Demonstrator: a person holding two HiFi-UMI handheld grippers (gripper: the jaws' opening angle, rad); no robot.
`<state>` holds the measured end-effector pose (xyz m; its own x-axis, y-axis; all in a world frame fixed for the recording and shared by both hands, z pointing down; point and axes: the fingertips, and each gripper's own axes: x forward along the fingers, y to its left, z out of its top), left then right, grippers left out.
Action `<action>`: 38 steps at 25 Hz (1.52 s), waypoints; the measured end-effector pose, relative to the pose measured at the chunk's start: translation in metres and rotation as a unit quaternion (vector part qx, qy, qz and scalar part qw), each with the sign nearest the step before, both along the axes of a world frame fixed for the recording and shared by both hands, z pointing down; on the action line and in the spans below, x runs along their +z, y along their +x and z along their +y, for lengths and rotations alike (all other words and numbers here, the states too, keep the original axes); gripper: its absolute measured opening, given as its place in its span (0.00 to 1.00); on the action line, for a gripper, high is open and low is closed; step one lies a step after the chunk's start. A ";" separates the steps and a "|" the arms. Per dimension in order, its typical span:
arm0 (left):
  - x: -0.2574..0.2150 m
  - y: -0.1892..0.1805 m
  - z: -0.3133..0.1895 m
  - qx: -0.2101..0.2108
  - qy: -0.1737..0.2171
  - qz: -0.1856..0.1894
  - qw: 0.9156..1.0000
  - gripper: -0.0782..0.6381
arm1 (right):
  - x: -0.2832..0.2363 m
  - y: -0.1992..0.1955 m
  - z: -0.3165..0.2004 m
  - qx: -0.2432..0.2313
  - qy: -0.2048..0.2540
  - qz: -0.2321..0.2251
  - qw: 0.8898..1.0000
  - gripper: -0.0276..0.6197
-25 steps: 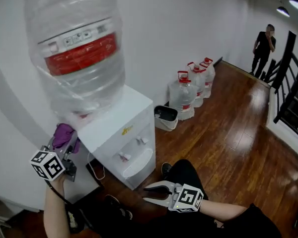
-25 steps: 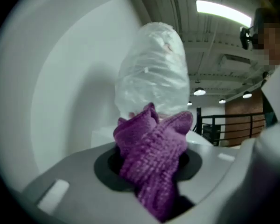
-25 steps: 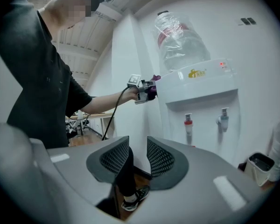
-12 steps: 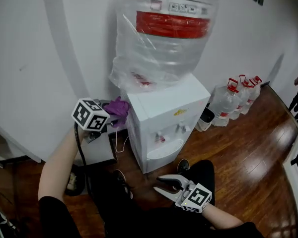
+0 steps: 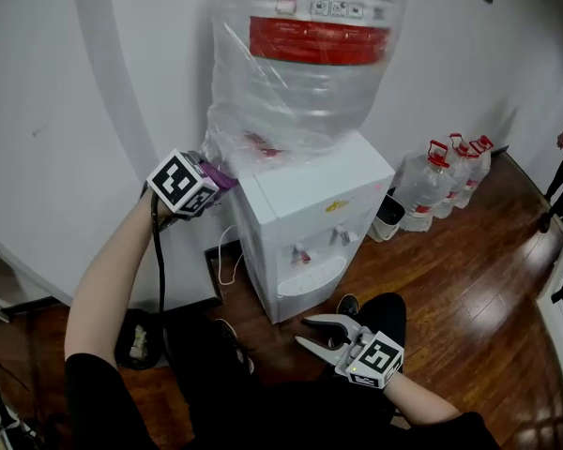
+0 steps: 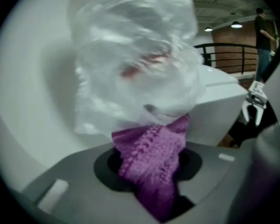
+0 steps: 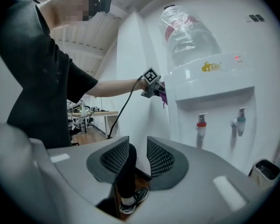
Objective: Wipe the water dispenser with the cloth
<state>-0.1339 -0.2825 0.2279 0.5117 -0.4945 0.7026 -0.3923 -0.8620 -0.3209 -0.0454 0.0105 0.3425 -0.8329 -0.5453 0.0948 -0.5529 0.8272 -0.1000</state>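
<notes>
Two claws show, and only the left one has shifted. Half a second ago the left claw (image 5: 216, 173) hung beside the white water dispenser (image 5: 310, 204). Now it sits higher, at the top's rear left corner, clenched on the purple cloth (image 5: 222, 175), which lies against that edge. The right claw (image 5: 303, 333) hangs low in front of the cabinet as before, its jaws apart with nothing between them.

Up top, the big water bottle (image 5: 310, 73) stands neck-down in the dispenser, draped in loose clear plastic wrap (image 5: 239, 129). Three spare bottles (image 5: 432, 190) stand on the wooden floor (image 5: 469, 279) against the wall. A small waste bin (image 5: 389, 216) stands between them and the dispenser; I cannot tell what is inside it.

Only the left gripper view shows the cloth bunched between the jaws, its tip tucked under the wrap. Only the right gripper view shows the red tap (image 7: 201, 123) and the blue tap (image 7: 241, 117) face-on, plus a shoe (image 7: 133, 200) beyond its parted pads.
</notes>
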 end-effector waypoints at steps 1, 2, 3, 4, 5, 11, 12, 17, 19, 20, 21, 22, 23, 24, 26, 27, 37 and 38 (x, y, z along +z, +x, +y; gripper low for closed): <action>0.003 0.007 0.025 0.018 -0.001 -0.006 1.000 0.37 | -0.004 0.000 -0.007 0.001 0.006 -0.004 1.000 0.23; 0.009 0.013 0.050 0.037 -0.003 -0.013 0.999 0.37 | -0.009 -0.001 -0.013 0.001 0.012 -0.009 1.000 0.23; 0.017 0.020 0.072 0.056 -0.005 -0.023 0.998 0.37 | -0.013 -0.003 -0.018 0.002 0.018 -0.013 1.000 0.22; 0.025 0.027 0.094 0.077 -0.005 -0.037 0.996 0.37 | -0.016 -0.005 -0.022 0.003 0.022 -0.015 1.000 0.22; 0.032 0.034 0.115 0.100 -0.005 -0.053 0.994 0.37 | -0.017 -0.007 -0.024 0.004 0.024 -0.016 1.000 0.22; 0.040 0.045 0.155 0.161 -0.022 -0.073 0.984 0.37 | -0.002 -0.021 -0.019 0.002 0.008 0.001 1.000 0.22; 0.043 0.039 0.141 0.154 -0.017 -0.090 0.984 0.37 | 0.001 -0.023 -0.018 0.000 0.004 0.005 1.000 0.22; 0.028 0.008 -0.015 0.068 0.077 -0.142 0.985 0.37 | 0.007 -0.035 -0.018 -0.001 -0.002 0.020 1.000 0.22; 0.041 -0.006 -0.053 0.027 0.020 -0.131 0.991 0.37 | 0.006 -0.035 -0.018 0.003 -0.001 0.026 1.000 0.22; 0.047 -0.015 -0.068 0.003 -0.004 -0.130 0.992 0.37 | 0.006 -0.033 -0.018 0.008 -0.002 0.027 1.000 0.22; 0.050 -0.023 -0.082 -0.017 -0.012 -0.127 0.992 0.37 | 0.006 -0.032 -0.018 0.013 -0.005 0.026 1.000 0.22; 0.052 -0.027 -0.090 -0.031 -0.015 -0.121 0.992 0.37 | 0.007 -0.030 -0.018 0.017 -0.008 0.025 0.999 0.22; 0.053 -0.027 -0.090 -0.036 -0.020 -0.113 0.993 0.37 | 0.008 -0.027 -0.018 0.021 -0.011 0.024 0.999 0.22; 0.055 -0.024 -0.081 -0.029 -0.027 -0.105 0.994 0.37 | 0.010 -0.025 -0.019 0.025 -0.015 0.023 0.999 0.22; 0.062 -0.014 -0.045 0.011 -0.040 -0.097 0.994 0.37 | 0.016 -0.020 -0.022 0.029 -0.027 0.022 0.999 0.22; 0.067 -0.007 -0.019 0.038 -0.048 -0.092 0.994 0.37 | 0.020 -0.018 -0.023 0.030 -0.033 0.021 0.999 0.22; 0.095 0.053 0.165 0.191 -0.079 -0.027 0.978 0.37 | 0.026 -0.018 -0.039 0.052 -0.051 0.007 0.997 0.22; 0.096 0.049 0.154 0.185 -0.067 -0.042 0.980 0.37 | 0.026 -0.020 -0.038 0.050 -0.051 0.008 0.997 0.22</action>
<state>-0.0854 -0.1286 0.3242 0.5754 -0.1862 0.7964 -0.0222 -0.9769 -0.2124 -0.0655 -0.0278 0.3682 -0.7732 -0.6119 0.1664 -0.6338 0.7544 -0.1708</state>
